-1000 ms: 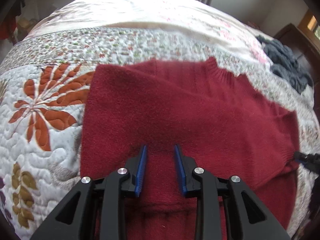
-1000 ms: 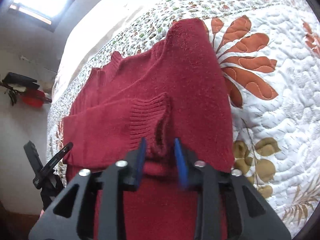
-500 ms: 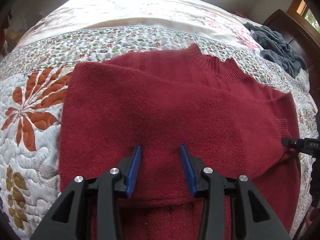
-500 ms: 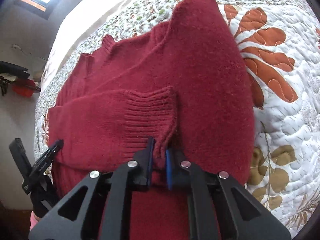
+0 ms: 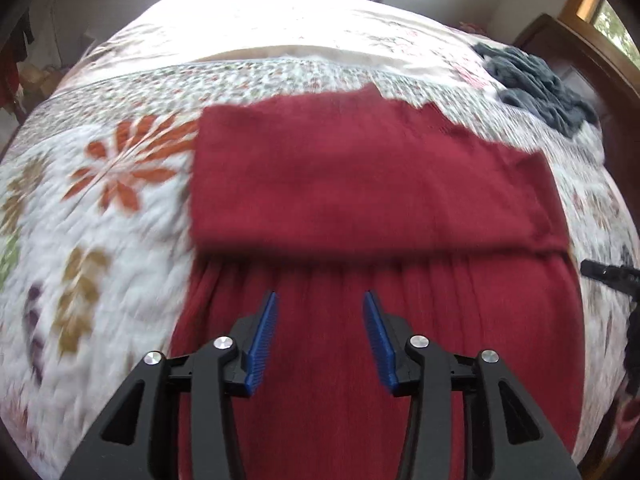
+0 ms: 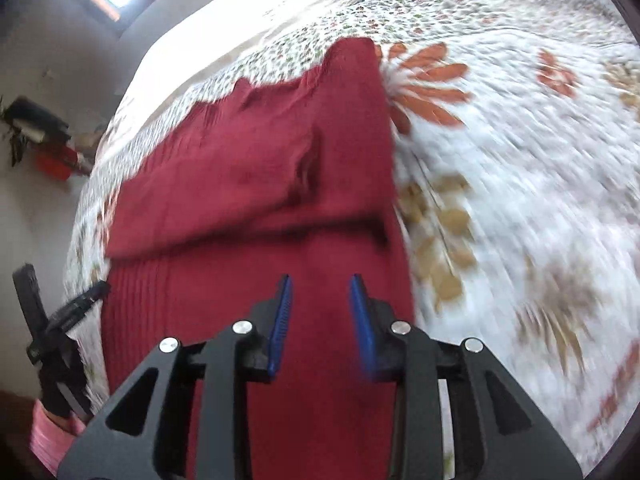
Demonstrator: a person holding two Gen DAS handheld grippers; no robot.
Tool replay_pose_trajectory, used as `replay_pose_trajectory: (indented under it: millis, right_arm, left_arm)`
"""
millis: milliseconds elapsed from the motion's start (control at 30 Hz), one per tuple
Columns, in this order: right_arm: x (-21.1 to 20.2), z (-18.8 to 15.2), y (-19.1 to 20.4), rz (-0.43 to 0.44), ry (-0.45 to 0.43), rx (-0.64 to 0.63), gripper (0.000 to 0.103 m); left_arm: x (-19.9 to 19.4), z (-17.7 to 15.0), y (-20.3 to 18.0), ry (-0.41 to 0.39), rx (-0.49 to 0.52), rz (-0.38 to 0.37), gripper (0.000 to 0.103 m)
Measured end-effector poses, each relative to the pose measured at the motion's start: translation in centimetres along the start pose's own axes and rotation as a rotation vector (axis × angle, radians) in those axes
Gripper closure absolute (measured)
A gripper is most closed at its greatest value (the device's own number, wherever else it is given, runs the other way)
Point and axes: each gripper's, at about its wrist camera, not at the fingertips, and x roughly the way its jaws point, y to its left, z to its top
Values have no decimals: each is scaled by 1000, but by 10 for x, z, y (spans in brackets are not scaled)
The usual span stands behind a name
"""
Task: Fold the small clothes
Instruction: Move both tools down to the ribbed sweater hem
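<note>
Below both open tools (image 5: 319,300), red sweater (image 5: 372,184), sleeves folded

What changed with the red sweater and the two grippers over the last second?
The right gripper, shut on the ribbed sleeve cuff half a second ago, has let it go and now stands open, pulled back toward the hem. The left gripper also drew back, open throughout. The red sweater stays on the floral quilt with its sleeves folded across the body; the grey garment has not moved.
</note>
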Motion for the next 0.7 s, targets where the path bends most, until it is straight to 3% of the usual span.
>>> replay_pose_trajectory:
  millis: [267, 400, 700]
  right_arm:
    - [-41, -123, -11, -39, 48, -29, 60]
    - [-56, -170, -18, -19, 71, 1, 54]
    - [-68, -225, -29, 0, 112, 34, 51]
  left_arm:
    - [-62, -103, 31, 70, -43, 78, 46]
    - [-81, -142, 47, 95, -82, 69, 39]
    - [-84, -196, 60, 172, -121, 29, 39]
